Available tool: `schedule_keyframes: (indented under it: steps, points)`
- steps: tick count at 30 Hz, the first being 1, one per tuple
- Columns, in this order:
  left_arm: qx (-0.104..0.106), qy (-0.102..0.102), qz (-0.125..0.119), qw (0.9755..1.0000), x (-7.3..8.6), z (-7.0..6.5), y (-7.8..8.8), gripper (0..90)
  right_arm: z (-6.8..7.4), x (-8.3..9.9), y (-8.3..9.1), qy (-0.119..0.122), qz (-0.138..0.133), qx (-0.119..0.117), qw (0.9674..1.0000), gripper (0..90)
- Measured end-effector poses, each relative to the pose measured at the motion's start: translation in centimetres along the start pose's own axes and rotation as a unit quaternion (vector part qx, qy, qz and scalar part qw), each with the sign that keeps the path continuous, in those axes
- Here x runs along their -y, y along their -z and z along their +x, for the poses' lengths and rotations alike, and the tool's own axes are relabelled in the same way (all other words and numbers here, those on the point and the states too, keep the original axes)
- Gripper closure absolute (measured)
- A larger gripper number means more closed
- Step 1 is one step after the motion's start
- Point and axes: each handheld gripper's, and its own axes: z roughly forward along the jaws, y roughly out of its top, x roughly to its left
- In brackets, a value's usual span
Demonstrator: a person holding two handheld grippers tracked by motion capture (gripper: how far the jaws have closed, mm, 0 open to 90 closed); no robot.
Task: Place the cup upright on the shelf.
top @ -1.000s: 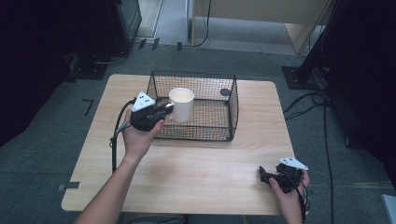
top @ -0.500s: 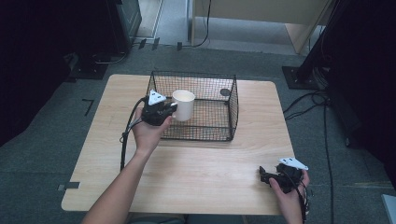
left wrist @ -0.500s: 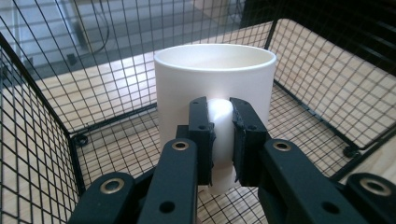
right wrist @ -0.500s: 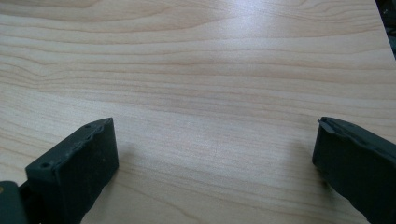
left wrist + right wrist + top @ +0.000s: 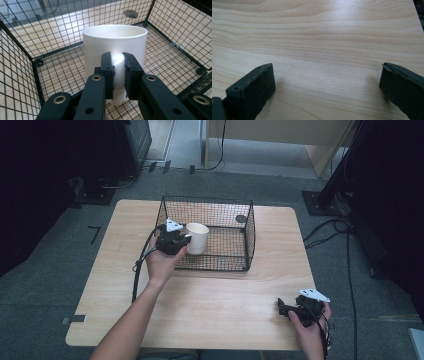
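Grey carpet is seen all around a light wooden table (image 5: 200, 310). A black wire basket (image 5: 248, 227) stands on the far half of the table. At about 9 o'clock inside the basket, near its left wall, a white mug (image 5: 197, 238) is held upright. Whether it is touching the basket floor cannot be told.

The mug is gripped by its handle (image 5: 117, 75), with the left hand-held gripper (image 5: 117, 75) squeezed tight on both sides of it. The handle is a good place to be held, because it is narrow and sticks out. The mug looks hard, smooth and a bit slippery, and it could be chipped if it is bumped on the wire. It is likely quite light while empty.

The right hand-held gripper (image 5: 286, 307) is held wide, with nothing in it, resting low at about 5 o'clock on the table.
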Motion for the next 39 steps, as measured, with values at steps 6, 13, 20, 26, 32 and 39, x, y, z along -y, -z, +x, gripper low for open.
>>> schedule_keyframes:
  steps: [6, 13, 20, 26, 32, 39]
  points:
    - [0.004, 0.007, 0.008, 0.9999, 0.15, 0.35, 0.02, 80.5, 0.0, 0.0, 0.0, 0.0, 0.0, 0.0, 1.0, 0.0]
    - [0.015, 0.018, 0.024, 0.9994, 0.24, 0.57, -0.15, 76.6, 0.0, 0.0, 0.0, 0.0, 0.0, 0.0, 1.0, 0.0]
    - [0.009, 0.015, 0.035, 0.9992, 0.33, 0.5, -0.38, 79.0, 0.0, 0.0, 0.0, 0.0, 0.0, 0.0, 1.0, 0.0]
    - [0.01, 0.018, 0.03, 0.9993, 0.25, 0.49, -0.24, 76.4, 0.0, 0.0, 0.0, 0.0, 0.0, 0.0, 1.0, 0.0]
    - [0.01, 0.016, 0.034, 0.9992, 0.28, 0.49, -0.29, 78.7, 0.0, 0.0, 0.0, 0.0, 0.0, 0.0, 1.0, 0.0]
    - [0.008, 0.014, 0.035, 0.9993, 0.29, 0.38, -0.41, 80.5, 0.0, 0.0, 0.0, 0.0, 0.0, 0.0, 1.0, 0.0]
